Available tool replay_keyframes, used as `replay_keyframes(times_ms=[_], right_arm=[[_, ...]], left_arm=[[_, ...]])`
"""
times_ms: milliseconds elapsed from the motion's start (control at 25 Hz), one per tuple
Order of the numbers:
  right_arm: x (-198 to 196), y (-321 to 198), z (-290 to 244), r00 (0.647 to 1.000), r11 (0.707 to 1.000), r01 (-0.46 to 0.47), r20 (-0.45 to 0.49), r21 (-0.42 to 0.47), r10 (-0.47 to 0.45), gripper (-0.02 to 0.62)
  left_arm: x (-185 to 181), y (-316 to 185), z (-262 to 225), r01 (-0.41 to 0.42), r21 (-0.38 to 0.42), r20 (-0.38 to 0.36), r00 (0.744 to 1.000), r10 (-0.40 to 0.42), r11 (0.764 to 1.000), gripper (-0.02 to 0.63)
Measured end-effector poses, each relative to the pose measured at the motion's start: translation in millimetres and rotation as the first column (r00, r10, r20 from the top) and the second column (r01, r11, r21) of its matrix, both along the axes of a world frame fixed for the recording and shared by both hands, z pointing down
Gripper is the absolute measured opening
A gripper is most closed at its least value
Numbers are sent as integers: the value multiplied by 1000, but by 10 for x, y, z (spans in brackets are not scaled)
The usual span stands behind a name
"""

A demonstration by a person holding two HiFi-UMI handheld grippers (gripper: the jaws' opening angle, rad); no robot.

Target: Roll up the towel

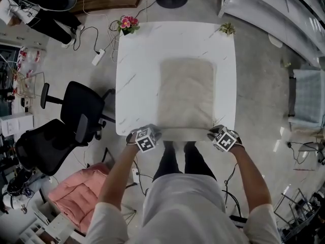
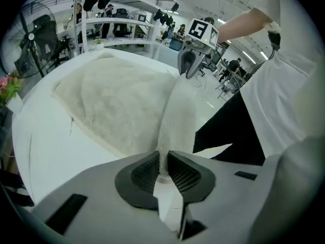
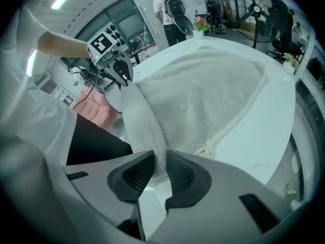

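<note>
A beige towel (image 1: 186, 93) lies flat on the white table (image 1: 137, 75), and its near edge is lifted off the front edge. My left gripper (image 1: 150, 133) holds the near left corner and my right gripper (image 1: 217, 132) the near right corner. In the left gripper view the towel (image 2: 117, 100) hem runs taut from my left gripper (image 2: 163, 164) to the right gripper (image 2: 190, 65); the pads are shut on it. The right gripper view mirrors this: the towel (image 3: 203, 85) edge is pinched in my right gripper (image 3: 158, 169) and stretches to the left gripper (image 3: 122, 72).
A pot of pink flowers (image 1: 128, 24) stands at the table's far left corner and a small plant (image 1: 227, 29) at the far right corner. Black office chairs (image 1: 76, 111) and a pink cushion (image 1: 76, 189) are on the floor to the left.
</note>
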State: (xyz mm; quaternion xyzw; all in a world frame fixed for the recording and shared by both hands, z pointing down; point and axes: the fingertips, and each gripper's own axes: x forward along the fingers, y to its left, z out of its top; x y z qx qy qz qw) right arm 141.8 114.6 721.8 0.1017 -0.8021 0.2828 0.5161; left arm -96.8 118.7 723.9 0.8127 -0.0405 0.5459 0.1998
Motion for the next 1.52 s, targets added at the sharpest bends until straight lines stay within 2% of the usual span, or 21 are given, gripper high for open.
replay_keyframes(times_ms=[120,240,440,640,1040,1280,1520], right_arm=[[52,-198,32,999,997,-18,-45,76,22,120],[99,-353,83,996,989,-31,-79,146,43,190],[111,-468,180,992,974,-38,-110,222,64,212],[70,-459,220,992,966,-19,-118,256,50,207],[-30,-433,-300,999,948,-31,-27,318,41,189],[-161,-56,-289,999,960,33,-5,279,-33,187],[-168,174,-151,999,963,46,-20,267,-42,187]], left_arm=[[4,-200,43,30,100,26,999,-33,995,101],[-25,-357,125,61,182,59,996,-72,981,162],[-72,-476,234,129,215,77,986,-149,968,232],[-88,-488,231,149,228,65,984,-168,962,233],[-196,-523,-148,211,286,7,975,-222,935,218],[-32,-153,-207,165,263,-54,986,-156,951,209],[73,146,-135,140,262,-70,990,-126,955,189]])
